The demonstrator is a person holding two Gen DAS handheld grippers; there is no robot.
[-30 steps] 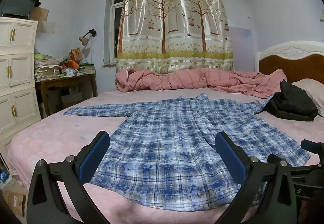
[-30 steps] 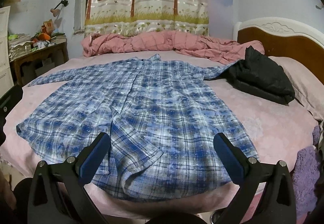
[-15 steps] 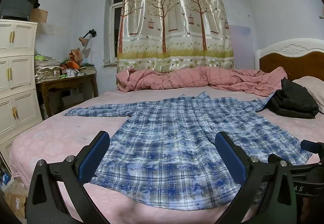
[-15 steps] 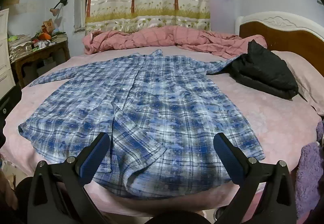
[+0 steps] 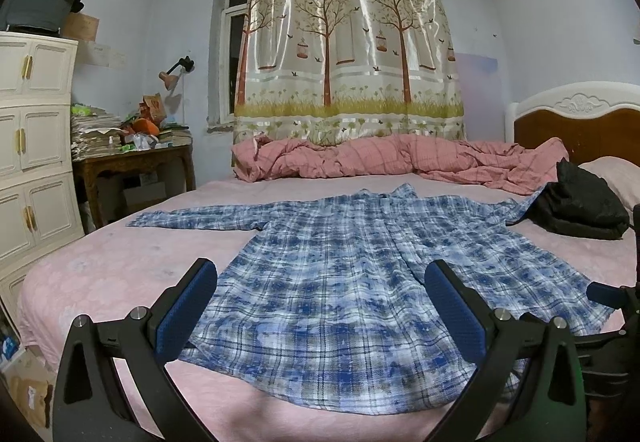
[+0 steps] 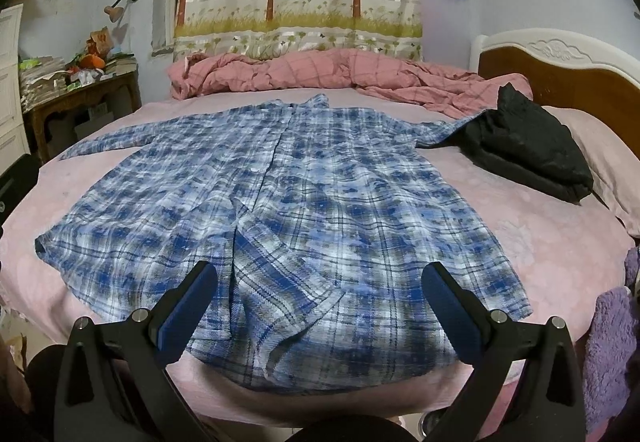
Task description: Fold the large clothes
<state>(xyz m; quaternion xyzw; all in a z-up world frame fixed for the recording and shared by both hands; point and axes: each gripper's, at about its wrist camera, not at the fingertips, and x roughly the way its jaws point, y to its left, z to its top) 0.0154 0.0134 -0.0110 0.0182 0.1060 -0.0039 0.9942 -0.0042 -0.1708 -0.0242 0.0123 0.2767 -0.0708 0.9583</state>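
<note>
Left tool [image 5: 320,306]: fingers spread wide apart, holding nothing, held low over the near edge of the bed.
Right tool [image 6: 318,304]: fingers also wide apart and empty, held over the near hem of the shirt.
Bed [image 5: 100,270]: covered by a pink sheet, with a white and brown headboard [image 6: 560,58] at the right.
Shirt [image 5: 340,282]: blue plaid, spread flat on the bed, front up, hem toward the tools and collar toward the far side; both sleeves stretched out sideways.
Shirt and tools: the hem lies just below and between the fingers of each tool, not touched by either.
Right sleeve end: runs up to a folded black garment [image 6: 528,146] lying near the pillow [image 6: 604,158].
Far side of bed: a bunched pink quilt [image 5: 380,158] along the wall.
Room: pale blue walls, a curtain [image 5: 348,42] printed with trees over the window, a white cabinet [image 5: 32,146] at the left, and a cluttered brown table [image 5: 132,162] beside it.
</note>
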